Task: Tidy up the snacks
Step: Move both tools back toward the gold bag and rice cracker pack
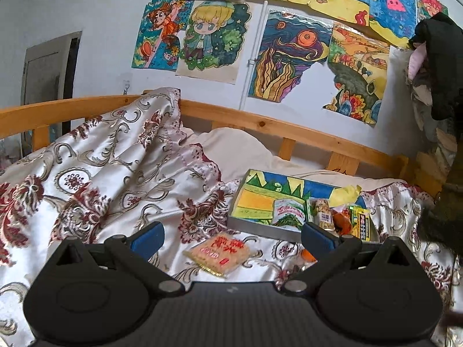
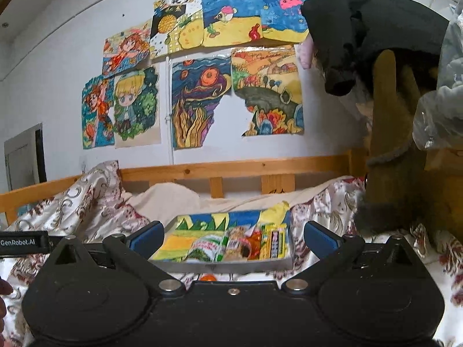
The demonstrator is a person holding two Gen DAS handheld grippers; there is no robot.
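- While both grippers hang above a bed spread with a floral satin quilt, the left gripper has its blue-padded jaws spread wide, holding nothing
- Between those jaws, flat on the quilt, lies a clear snack packet with red lettering, just in front of the tray and apart from it
- A shallow tray lined with a colourful drawing rests on the quilt to the right of centre; the left part of its floor is bare
- Inside the tray's right part, several snacks stand side by side: a white and green packet, a bag of mixed nuts, an orange-red wrapper and a yellow packet
- An orange item sits on the quilt in front of the tray, partly hidden by the left gripper's finger
- The right gripper also has its jaws wide apart and empty, with the tray seen between them
- Children's drawings cover the white wall behind the wooden bed rail
- Dark clothing hangs at the upper right
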